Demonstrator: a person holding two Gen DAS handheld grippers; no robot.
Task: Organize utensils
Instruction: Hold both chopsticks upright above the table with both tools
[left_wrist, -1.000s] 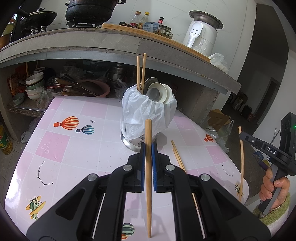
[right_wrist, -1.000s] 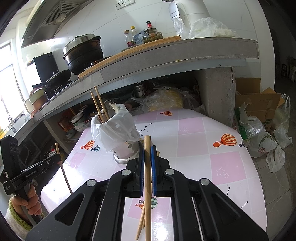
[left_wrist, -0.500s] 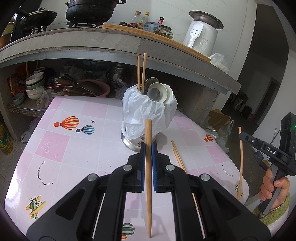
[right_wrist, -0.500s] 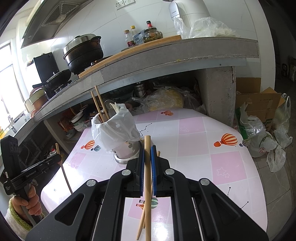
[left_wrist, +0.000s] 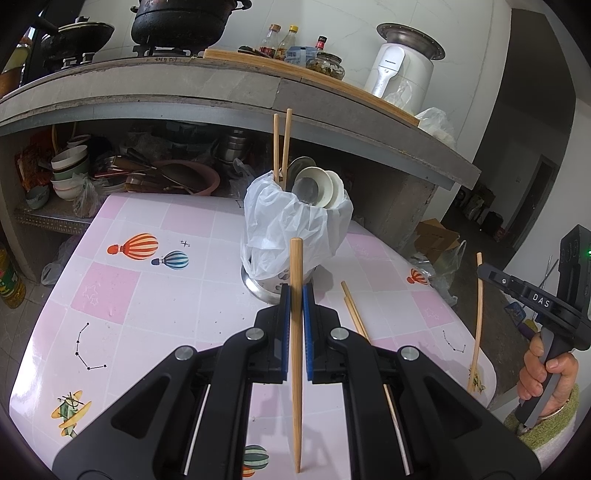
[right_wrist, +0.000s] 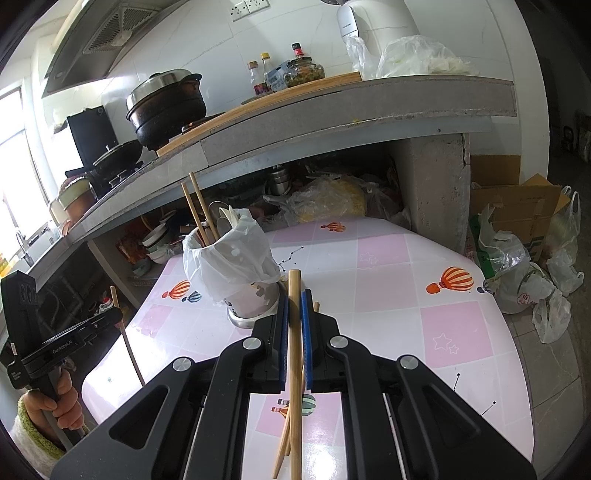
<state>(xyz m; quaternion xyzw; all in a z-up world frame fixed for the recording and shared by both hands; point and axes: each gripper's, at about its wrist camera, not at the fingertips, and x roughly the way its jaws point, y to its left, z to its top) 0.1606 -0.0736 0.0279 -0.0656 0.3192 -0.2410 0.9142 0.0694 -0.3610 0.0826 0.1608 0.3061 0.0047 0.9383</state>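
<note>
A metal utensil holder lined with a white plastic bag stands mid-table, also in the right wrist view. It holds two upright chopsticks and spoons. My left gripper is shut on one upright wooden chopstick, just in front of the holder. My right gripper is shut on another chopstick; it shows from the left wrist view at the table's right edge. Two loose chopsticks lie on the table right of the holder.
The pink tiled tablecloth with balloon prints covers the table. A concrete counter overhangs the far side, with pots, bottles and an appliance on it. Bowls and pans sit on the shelf beneath. Boxes and bags are on the floor right.
</note>
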